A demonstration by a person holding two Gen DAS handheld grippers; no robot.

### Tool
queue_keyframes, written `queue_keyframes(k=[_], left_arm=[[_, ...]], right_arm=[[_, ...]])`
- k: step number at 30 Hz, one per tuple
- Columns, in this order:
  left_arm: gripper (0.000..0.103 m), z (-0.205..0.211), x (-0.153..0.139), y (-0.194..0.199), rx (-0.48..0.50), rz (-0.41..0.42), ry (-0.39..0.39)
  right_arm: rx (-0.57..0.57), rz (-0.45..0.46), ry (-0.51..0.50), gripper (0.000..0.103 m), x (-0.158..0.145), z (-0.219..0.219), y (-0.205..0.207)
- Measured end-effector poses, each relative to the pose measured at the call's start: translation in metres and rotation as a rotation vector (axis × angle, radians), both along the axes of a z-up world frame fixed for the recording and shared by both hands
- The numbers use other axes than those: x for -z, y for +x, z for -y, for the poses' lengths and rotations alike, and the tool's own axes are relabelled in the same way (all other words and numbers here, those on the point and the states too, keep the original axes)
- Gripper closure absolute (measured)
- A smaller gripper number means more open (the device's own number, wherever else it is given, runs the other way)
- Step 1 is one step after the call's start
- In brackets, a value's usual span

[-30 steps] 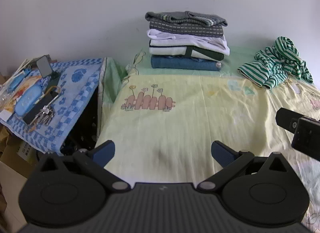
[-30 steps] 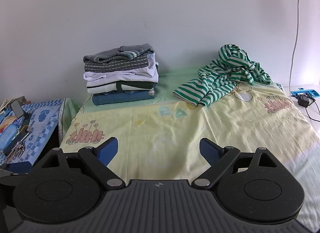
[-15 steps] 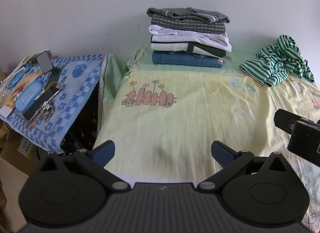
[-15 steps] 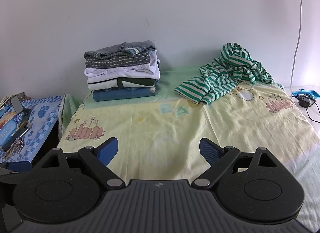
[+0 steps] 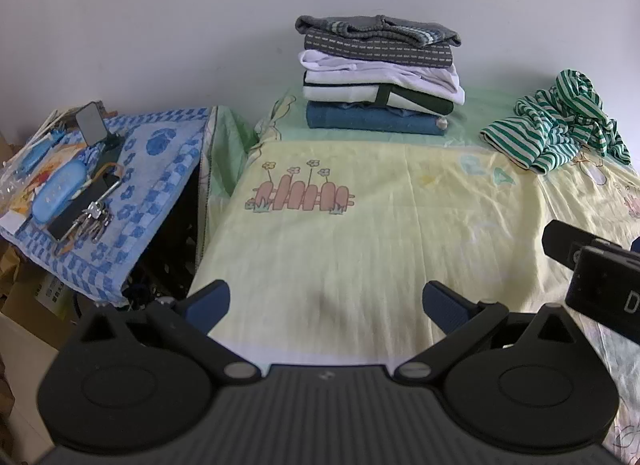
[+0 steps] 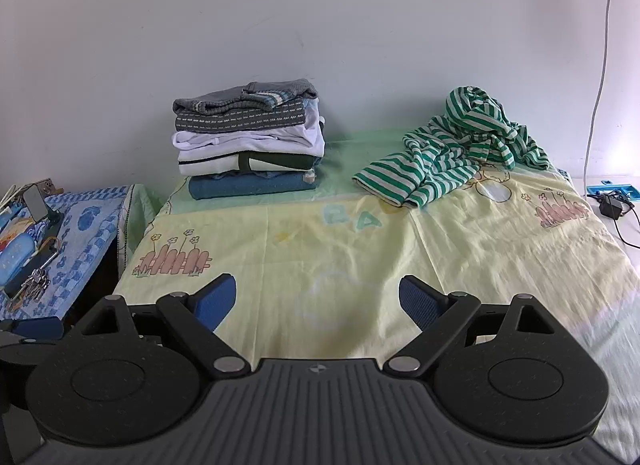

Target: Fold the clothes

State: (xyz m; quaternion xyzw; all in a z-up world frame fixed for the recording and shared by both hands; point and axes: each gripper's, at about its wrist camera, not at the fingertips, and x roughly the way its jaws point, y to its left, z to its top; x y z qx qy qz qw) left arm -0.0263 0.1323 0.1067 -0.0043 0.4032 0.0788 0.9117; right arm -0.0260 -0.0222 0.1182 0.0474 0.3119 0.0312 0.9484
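A crumpled green-and-white striped garment (image 5: 560, 123) (image 6: 452, 149) lies at the far right of the bed, by the wall. A stack of folded clothes (image 5: 380, 73) (image 6: 250, 141) stands at the back middle. My left gripper (image 5: 326, 301) is open over the near edge of the yellow sheet (image 5: 360, 225), nothing between its fingers. My right gripper (image 6: 316, 299) is open too, empty, hovering over the sheet (image 6: 340, 249) well short of the striped garment. The right gripper's body shows at the right edge of the left wrist view.
A side table with a blue patterned cloth (image 5: 152, 169) (image 6: 84, 225) stands left of the bed, holding keys (image 5: 90, 219), a blue case (image 5: 58, 191) and a small mirror (image 5: 90, 123). A white cable (image 6: 598, 77) hangs on the right wall above a charger (image 6: 610, 205).
Both views have tilted slightly downward, so the bed and clothes sit a bit higher in frame. Both grippers remain open and empty.
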Motion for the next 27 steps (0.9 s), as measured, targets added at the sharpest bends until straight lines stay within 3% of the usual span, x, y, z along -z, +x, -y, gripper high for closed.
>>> queue_keyframes(k=[27], left_arm=[[0.001,0.0003,0.0011,-0.0002,0.002,-0.003,-0.005]], right_arm=[[-0.006,-0.001,-0.001,0.012,-0.0013,-0.0042,-0.0003]])
